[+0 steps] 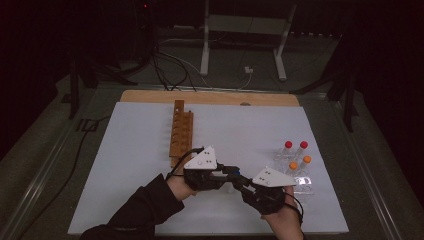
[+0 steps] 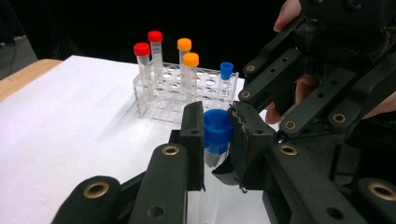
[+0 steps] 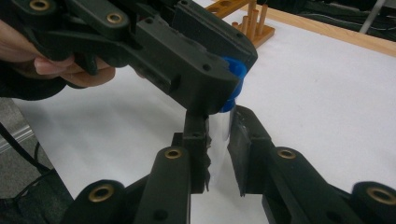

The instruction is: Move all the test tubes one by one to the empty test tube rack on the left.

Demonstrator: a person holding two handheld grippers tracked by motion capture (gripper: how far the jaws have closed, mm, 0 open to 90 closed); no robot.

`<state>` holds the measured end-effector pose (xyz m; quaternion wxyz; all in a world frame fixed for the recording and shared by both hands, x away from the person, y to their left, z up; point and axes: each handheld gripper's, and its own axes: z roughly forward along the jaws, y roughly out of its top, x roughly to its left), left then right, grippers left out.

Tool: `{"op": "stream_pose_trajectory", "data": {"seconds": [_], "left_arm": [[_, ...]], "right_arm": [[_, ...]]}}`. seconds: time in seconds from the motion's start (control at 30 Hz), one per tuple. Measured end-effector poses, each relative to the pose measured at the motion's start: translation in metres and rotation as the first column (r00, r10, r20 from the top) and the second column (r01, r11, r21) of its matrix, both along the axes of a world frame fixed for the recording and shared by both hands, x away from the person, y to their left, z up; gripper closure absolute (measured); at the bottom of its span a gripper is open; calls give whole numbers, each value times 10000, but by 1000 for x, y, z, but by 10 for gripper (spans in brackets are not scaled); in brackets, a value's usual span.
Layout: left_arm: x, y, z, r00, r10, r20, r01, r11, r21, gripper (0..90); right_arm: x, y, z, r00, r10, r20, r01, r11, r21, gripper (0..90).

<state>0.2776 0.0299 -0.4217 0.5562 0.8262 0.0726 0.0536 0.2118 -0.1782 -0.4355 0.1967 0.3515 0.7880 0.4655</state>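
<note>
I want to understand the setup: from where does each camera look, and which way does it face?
High view: above the person's side, looking forward and down on the table; forearms, left gripper, right gripper.
Left gripper view: on the left gripper, facing the clear rack.
Right gripper view: on the right gripper, facing the wooden rack.
Shared: the blue-capped tube.

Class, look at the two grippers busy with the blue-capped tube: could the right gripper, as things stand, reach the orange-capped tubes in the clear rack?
Probably not yet: the right gripper is shut on the blue-capped tube, though the orange-capped tubes stand close with nothing between.

No readable text, label or number anywhere
</note>
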Motion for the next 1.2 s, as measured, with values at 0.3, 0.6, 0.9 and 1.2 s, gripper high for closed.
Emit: {"op": "stream_pose_trajectory", "data": {"seconds": [0.3,0.6,0.9,1.2], "left_arm": [[7,9,7,9985,534,78,-531,9981,-315,776],[27,34,11,9903,1356,320,-1342,9901,-422,776],[57,64,28,9630,2630,587,-2593,9637,-629,776],[87,88,43,9108,4113,364,-4063,9084,-988,776]], "right_arm": [[3,-9,-1,9989,378,286,-385,9990,230,503],[4,-21,-4,9983,-341,481,313,9978,582,74],[4,-31,-2,9983,-241,533,186,9947,1013,0],[4,-33,-2,9979,-267,597,204,9943,1042,0]]}}
